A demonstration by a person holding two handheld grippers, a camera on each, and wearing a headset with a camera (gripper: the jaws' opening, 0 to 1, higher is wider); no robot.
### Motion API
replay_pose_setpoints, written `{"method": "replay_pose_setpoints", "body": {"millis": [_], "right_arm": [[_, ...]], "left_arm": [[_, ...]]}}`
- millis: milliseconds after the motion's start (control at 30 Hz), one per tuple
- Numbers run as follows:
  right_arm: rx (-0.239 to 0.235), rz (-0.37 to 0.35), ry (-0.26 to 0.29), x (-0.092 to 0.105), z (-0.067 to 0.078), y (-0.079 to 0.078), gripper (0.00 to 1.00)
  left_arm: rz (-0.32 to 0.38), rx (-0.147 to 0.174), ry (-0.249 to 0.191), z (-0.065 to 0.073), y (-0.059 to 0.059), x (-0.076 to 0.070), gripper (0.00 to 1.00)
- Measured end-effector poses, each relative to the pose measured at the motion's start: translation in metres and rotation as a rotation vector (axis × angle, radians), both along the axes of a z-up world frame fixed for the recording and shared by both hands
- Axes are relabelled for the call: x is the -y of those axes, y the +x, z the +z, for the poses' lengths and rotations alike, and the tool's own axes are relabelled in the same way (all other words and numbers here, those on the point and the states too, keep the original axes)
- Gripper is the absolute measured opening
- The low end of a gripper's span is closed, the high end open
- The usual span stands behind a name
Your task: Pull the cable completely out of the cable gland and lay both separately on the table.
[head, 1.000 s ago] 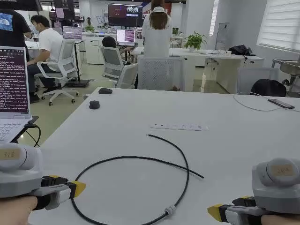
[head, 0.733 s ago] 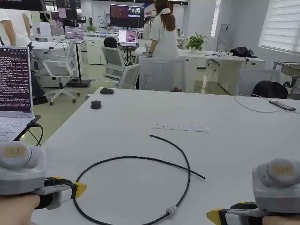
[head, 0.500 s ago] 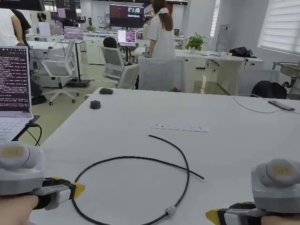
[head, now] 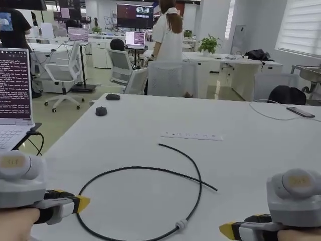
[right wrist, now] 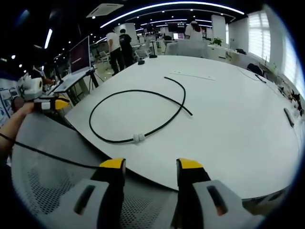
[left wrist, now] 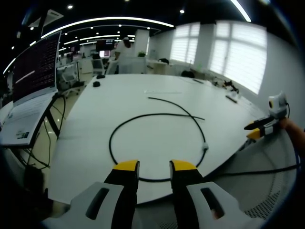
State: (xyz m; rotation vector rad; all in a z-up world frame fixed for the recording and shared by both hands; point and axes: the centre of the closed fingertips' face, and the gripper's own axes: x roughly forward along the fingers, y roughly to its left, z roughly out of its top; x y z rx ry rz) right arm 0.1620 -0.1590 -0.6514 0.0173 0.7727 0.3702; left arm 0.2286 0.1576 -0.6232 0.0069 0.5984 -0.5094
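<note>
White table (head: 261,150): looped black cable (head: 145,168) with pale gland (head: 179,224) on it, white strip (head: 191,135), dark mouse (head: 101,111), phone (head: 300,111).

left gripper (left wrist: 155,165) fingers apart, right gripper (right wrist: 151,163) fingers apart, both empty

No writing is legible — the laptop screen (head: 14,85) off the desk's (head: 150,118) left edge shows pale lines too small to read, and the yellow sticker (head: 11,161) on the left gripper (head: 83,203) and second sticker (head: 299,181) on the right gripper (head: 225,230) bear blurred handwriting.
</note>
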Motion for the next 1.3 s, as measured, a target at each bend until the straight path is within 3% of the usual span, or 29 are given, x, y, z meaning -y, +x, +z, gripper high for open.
{"method": "replay_pose_setpoints", "body": {"millis": [1300], "right_arm": [[-0.010, 0.015, 0.011, -0.0034, -0.0014, -0.0009, 0.44]], "left_arm": [[-0.005, -0.010, 0.011, -0.0020, -0.0008, -0.0006, 0.25]]}}
